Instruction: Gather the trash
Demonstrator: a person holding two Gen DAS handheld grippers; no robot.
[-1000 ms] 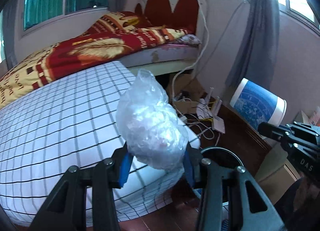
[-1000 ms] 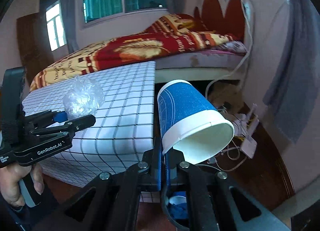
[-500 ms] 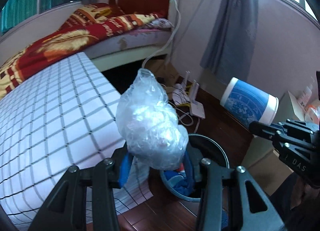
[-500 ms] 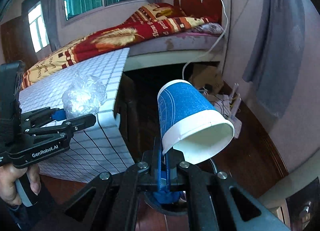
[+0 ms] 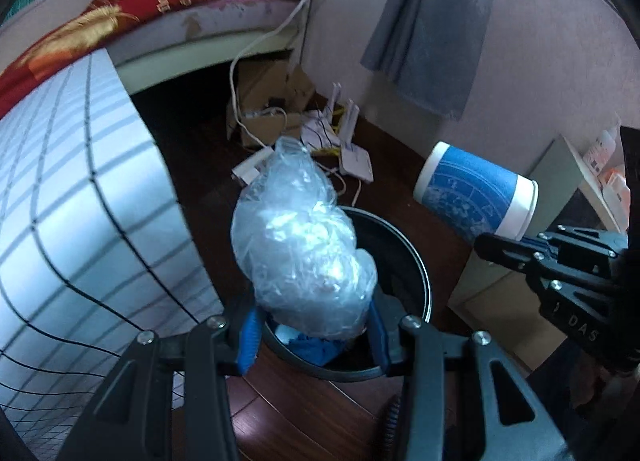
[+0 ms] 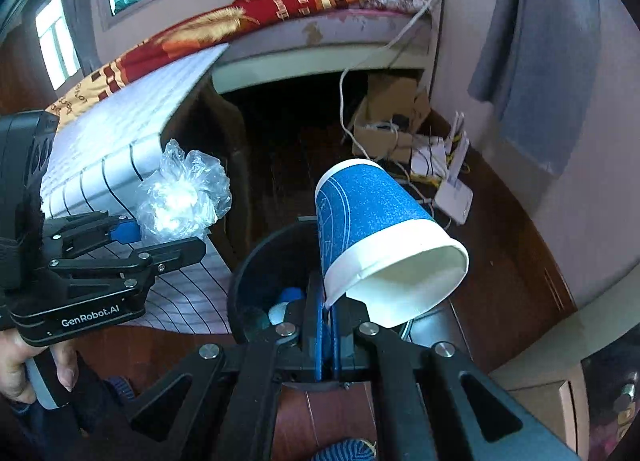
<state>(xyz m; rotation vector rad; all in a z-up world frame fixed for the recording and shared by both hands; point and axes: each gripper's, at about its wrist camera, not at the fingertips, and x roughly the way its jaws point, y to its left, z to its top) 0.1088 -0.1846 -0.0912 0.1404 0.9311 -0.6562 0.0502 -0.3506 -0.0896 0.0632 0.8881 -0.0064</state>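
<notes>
My left gripper (image 5: 312, 335) is shut on a crumpled clear plastic bag (image 5: 300, 253) and holds it above the near rim of a dark round trash bin (image 5: 416, 273) on the floor. The bag also shows in the right wrist view (image 6: 182, 197), left of the bin (image 6: 256, 261). My right gripper (image 6: 326, 325) is shut on the rim of a blue and white paper cup (image 6: 372, 229), tilted with its mouth toward the camera, over the bin. The cup also shows in the left wrist view (image 5: 476, 197). Blue and white trash (image 6: 286, 301) lies inside the bin.
A table with a white checked cloth (image 5: 68, 197) stands left of the bin. A bed with a red and yellow blanket (image 6: 248, 17) is behind. A cardboard box (image 5: 264, 101), white routers (image 5: 354, 159) and cables lie on the dark wood floor. A grey cabinet (image 5: 480, 293) stands right of the bin.
Both grippers have swung away from the table and down toward the floor, bringing the bag and the cup over the trash bin. Both grips are unchanged.
</notes>
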